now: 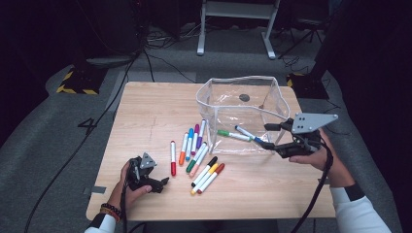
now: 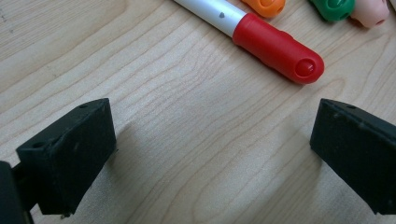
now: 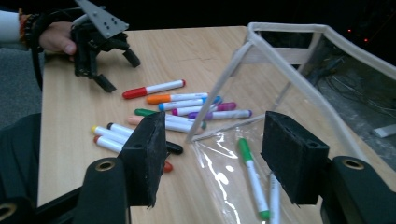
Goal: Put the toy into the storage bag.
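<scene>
Black foam-faced jaws of the right gripper (image 1: 270, 136) stand released, nothing between them. Just ahead, inside the clear plastic pouch (image 1: 272, 90), lie a green marker (image 3: 251, 175) and a blue one (image 1: 245, 132). Farther off, the left gripper (image 1: 163, 182) gapes beside a red-capped marker (image 2: 261, 37) on woodgrain table (image 1: 155, 107).

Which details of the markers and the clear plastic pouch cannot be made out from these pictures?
- Red-capped white marker: left gripper view, its far end is cut off by the top edge.
- Orange cap, green cap: same view, bodies cut off above.
- Blue-capped marker in the clear plastic pouch: right gripper view, mostly hidden behind the right gripper.
- Dark spot beyond the pouch: high view, too small to identify.
</scene>
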Demonstrator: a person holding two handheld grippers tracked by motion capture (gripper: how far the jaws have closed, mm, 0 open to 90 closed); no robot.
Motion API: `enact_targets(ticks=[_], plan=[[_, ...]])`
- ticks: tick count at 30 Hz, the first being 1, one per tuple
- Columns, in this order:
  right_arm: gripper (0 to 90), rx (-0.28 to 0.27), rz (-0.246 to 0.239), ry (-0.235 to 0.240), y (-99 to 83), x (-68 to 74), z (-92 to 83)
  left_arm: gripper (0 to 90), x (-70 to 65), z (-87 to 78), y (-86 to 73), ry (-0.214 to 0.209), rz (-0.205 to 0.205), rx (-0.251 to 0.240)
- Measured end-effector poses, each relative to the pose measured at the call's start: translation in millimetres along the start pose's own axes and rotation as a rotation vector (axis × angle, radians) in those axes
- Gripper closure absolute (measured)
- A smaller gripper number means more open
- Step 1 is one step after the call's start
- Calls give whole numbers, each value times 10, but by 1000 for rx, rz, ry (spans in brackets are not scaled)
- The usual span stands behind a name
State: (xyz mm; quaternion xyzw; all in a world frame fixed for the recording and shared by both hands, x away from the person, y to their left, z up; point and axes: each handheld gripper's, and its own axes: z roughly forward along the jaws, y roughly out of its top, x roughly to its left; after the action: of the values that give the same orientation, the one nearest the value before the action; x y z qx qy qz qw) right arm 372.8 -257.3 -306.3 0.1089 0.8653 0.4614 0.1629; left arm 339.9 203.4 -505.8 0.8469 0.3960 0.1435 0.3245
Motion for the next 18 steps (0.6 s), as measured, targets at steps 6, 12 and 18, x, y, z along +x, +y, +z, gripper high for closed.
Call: enact_targets(ticks=[6,12,18], plan=[[391,26,-24,50,-175,269,231,6,0,-2,0,3,2,0],[373,31,-20,155,-386,359,531,6,0,-2,0,3,2,0],[397,82,-39,238,-526,460,943,6,1,-2,0,3,3,1]])
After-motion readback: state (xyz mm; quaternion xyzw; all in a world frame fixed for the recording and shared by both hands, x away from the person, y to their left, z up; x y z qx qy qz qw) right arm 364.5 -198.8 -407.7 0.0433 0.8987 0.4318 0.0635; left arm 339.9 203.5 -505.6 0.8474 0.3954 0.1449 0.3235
